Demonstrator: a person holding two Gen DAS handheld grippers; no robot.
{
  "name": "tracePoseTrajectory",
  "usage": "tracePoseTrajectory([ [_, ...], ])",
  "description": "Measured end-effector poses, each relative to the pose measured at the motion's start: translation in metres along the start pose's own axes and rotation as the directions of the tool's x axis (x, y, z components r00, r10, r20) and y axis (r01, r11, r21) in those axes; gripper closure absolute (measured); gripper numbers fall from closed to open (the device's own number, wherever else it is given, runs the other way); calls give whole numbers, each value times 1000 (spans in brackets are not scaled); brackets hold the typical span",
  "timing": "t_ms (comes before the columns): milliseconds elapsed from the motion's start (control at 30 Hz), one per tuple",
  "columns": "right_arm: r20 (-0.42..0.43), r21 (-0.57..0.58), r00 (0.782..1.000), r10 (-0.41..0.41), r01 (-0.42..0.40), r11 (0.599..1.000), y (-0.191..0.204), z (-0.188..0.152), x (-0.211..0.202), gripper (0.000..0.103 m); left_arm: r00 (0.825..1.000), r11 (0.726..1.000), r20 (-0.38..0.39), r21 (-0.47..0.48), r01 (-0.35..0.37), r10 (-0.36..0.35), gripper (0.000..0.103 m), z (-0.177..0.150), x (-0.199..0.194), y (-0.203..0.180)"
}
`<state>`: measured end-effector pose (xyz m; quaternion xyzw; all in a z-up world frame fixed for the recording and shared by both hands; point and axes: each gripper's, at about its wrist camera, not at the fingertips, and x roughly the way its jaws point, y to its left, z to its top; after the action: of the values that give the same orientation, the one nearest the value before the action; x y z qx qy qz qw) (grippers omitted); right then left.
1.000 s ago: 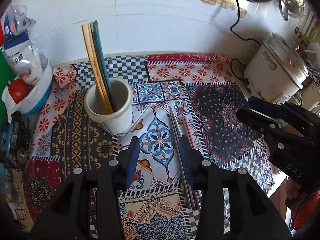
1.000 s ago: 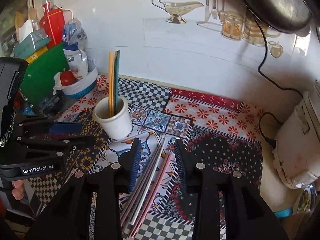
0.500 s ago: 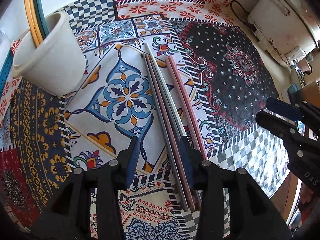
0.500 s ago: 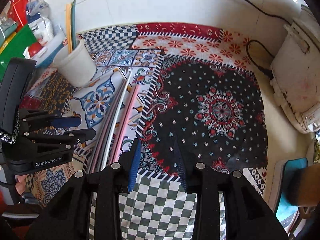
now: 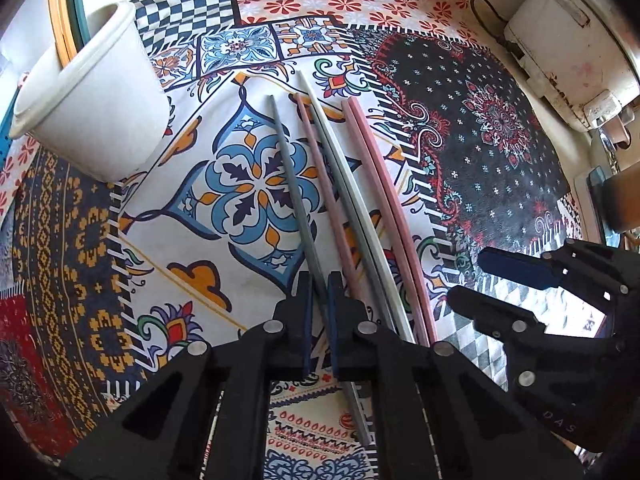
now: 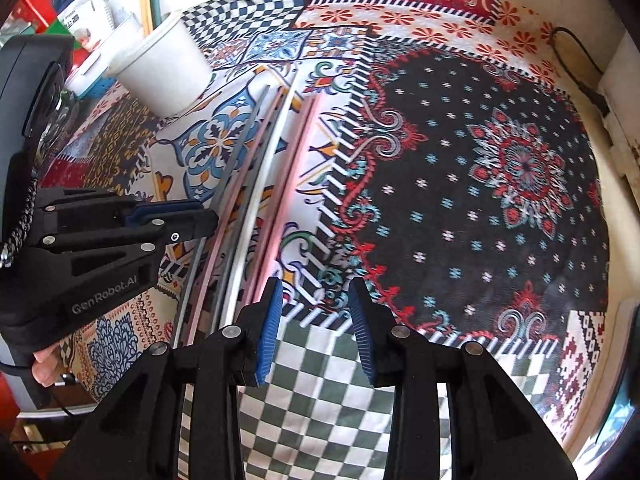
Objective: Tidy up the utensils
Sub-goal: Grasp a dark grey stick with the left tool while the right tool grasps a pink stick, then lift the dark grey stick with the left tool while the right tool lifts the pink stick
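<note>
Several chopsticks lie side by side on the patterned cloth: a grey one (image 5: 294, 188), pink ones (image 5: 384, 200) and a pale one (image 5: 344, 168). My left gripper (image 5: 319, 292) is shut on the grey chopstick near its lower end; it also shows in the right wrist view (image 6: 176, 220). A white cup (image 5: 96, 112) holding orange and green chopsticks (image 5: 66, 20) stands at the upper left. My right gripper (image 6: 314, 308) is open and empty, low over the cloth just right of the pink chopsticks (image 6: 296, 168); it shows in the left wrist view (image 5: 496, 276).
A white rice cooker (image 5: 572, 40) with a black cord (image 6: 576, 60) stands at the right. Bottles, packets and a blue-rimmed basket (image 6: 88, 80) crowd the far left behind the cup. The cloth's checkered edge (image 6: 320, 380) lies near the table front.
My left gripper moved down to the grey chopstick and closed on it. My right gripper came lower and closer to the pink chopsticks, still open.
</note>
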<state>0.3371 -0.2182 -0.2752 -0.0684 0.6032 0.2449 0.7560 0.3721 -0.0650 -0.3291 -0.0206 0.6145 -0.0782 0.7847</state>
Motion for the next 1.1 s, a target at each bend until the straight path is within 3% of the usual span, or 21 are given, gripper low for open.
tracePoseTrajectory([
  [400, 14, -104, 997, -81, 82, 991, 18, 8, 14, 72, 999, 999, -27, -23, -28, 27, 98, -11, -12, 35],
  [533, 9, -116, 993, -114, 115, 987, 7, 11, 13, 94, 999, 1000, -51, -12, -15, 15, 98, -15, -15, 37],
  [633, 0, -98, 993, -117, 116, 988, -6, 16, 12, 96, 998, 1000, -62, -13, -4, 3, 98, -16, -17, 42],
  [933, -62, -66, 998, 4, -8, 998, -28, 63, 22, 96, 992, 999, -129, 26, 21, -17, 98, 10, -12, 48],
  [1100, -91, -117, 996, 11, -21, 993, -19, 96, 35, 96, 986, 997, -168, 66, 33, -21, 98, 26, -8, 49],
])
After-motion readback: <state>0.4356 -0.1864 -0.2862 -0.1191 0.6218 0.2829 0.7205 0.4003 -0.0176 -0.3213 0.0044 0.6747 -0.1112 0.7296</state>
